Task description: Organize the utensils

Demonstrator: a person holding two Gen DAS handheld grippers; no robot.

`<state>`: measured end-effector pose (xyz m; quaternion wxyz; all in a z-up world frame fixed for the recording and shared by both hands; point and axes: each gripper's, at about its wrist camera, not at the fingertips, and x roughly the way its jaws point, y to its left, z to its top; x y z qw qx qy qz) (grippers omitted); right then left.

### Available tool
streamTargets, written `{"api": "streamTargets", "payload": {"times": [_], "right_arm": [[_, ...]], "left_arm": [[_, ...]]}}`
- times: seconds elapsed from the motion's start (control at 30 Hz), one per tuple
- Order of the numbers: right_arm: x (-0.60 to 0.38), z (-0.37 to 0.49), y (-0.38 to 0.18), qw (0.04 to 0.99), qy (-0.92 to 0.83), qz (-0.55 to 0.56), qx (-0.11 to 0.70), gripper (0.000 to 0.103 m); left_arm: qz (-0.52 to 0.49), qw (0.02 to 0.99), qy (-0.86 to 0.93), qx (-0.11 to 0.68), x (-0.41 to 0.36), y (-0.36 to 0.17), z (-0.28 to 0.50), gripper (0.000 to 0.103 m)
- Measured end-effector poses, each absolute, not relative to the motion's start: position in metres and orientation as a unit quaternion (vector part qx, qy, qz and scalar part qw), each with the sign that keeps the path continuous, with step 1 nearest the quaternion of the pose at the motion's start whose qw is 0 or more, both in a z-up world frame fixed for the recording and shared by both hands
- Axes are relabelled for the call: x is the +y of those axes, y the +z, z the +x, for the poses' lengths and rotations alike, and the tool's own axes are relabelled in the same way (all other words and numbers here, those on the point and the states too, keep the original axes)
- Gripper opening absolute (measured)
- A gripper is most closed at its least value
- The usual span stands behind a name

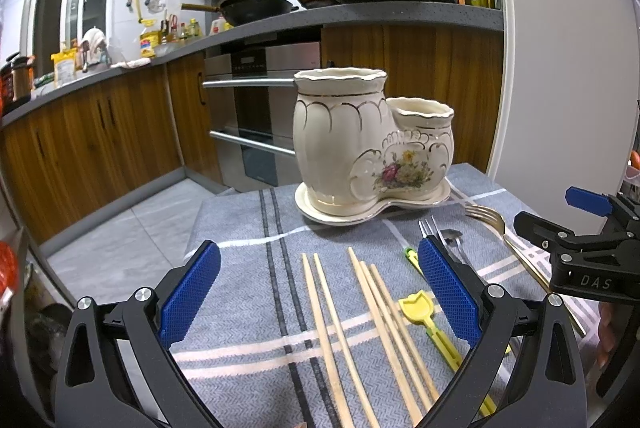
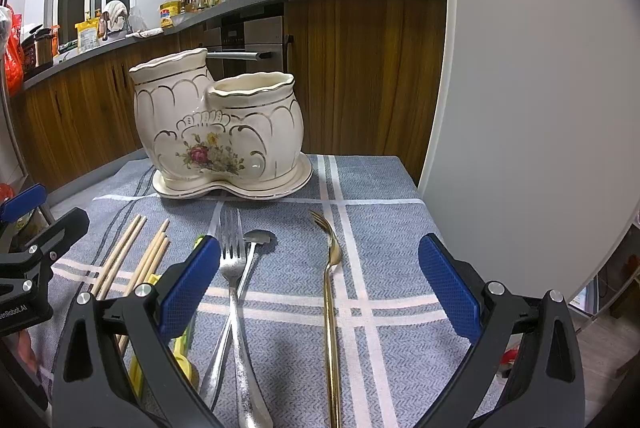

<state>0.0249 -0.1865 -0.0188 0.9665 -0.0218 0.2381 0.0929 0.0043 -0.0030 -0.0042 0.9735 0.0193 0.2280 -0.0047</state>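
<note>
A cream two-pot ceramic utensil holder stands on its saucer at the back of the cloth. Several wooden chopsticks lie between the fingers of my open left gripper. A yellow-green plastic utensil lies beside them. A silver fork crosses a silver spoon, and a gold fork lies to their right, all between the fingers of my open right gripper. Both grippers hover empty above the cloth.
A blue-grey striped cloth covers the small table. A white rounded panel stands at the right. Kitchen cabinets, an oven and a counter with pans lie behind. The right gripper's body shows at the left view's right edge.
</note>
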Motion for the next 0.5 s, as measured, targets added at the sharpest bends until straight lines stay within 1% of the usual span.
{"api": "streamTargets", "payload": {"times": [0.5], "right_arm": [[-0.1854,0.0254,-0.0205,0.966,0.092,-0.021,0.24,0.098]], "left_arm": [[0.02,0.973,-0.005,0.229,-0.0037,-0.005,0.0056,0.098]]}}
